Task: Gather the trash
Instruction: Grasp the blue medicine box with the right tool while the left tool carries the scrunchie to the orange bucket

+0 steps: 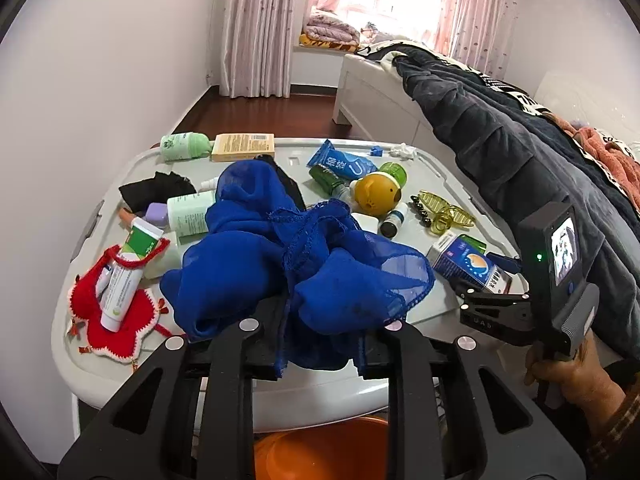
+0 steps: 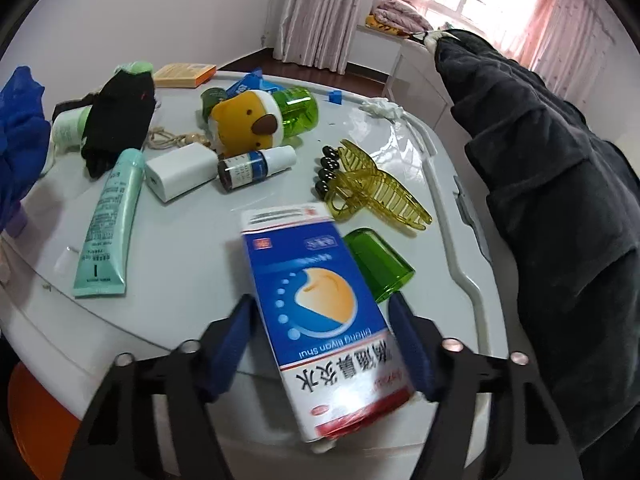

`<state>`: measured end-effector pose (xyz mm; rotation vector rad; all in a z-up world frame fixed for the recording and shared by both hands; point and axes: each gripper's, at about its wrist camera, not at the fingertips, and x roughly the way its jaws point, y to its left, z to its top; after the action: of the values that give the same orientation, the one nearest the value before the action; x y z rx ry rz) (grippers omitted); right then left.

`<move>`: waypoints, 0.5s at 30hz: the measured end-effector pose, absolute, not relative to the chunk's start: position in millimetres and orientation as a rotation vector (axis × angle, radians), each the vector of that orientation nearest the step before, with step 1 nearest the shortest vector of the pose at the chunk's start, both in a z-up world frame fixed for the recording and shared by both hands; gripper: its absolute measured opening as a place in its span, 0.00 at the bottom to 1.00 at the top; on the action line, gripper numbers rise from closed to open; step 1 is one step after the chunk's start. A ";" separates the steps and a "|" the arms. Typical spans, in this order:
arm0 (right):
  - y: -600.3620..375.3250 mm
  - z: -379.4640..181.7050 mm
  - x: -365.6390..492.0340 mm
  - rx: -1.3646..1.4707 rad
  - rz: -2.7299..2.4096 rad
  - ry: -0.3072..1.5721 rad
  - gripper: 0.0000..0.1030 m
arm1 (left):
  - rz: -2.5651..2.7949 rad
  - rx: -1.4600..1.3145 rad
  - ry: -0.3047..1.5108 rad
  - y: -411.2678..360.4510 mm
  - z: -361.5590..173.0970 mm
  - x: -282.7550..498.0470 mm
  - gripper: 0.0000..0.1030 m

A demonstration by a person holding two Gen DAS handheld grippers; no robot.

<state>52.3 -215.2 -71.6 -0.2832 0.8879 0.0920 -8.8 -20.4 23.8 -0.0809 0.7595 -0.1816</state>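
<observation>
My left gripper [image 1: 320, 324] is shut on a blue sheer scarf [image 1: 288, 248], which bunches up over the fingers and drapes across the grey table top [image 1: 436, 304]. My right gripper [image 2: 324, 336] has its blue pads on both sides of a blue and white medicine box [image 2: 320, 304]; the box is tilted and blurred, and the left pad shows a small gap. The right gripper also shows in the left wrist view [image 1: 496, 300], at the box [image 1: 468, 260] near the table's right edge.
The table holds a teal tube [image 2: 108, 224], white charger [image 2: 180, 170], small dropper bottle [image 2: 256, 166], yellow hair clip [image 2: 376, 192], green cap [image 2: 380, 264], plush toy [image 2: 246, 124], black sock [image 2: 116, 120], red knitted piece [image 1: 116, 320]. A dark blanket [image 2: 560, 184] hangs at right. An orange bin [image 1: 320, 452] sits below.
</observation>
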 end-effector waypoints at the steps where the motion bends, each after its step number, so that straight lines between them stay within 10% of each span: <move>1: -214.8 -68.6 53.4 -0.266 0.105 0.893 0.57 | -0.180 -0.080 0.762 -20.4 22.9 -8.4 0.22; 15: -199.0 11.4 19.6 -0.030 0.345 0.759 0.55 | -0.204 -0.117 0.758 -11.8 32.7 -16.3 0.22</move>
<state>19.6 -199.0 11.4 -0.0298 0.7587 0.3455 -16.3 -11.8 32.7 -0.1167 0.7580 -0.2040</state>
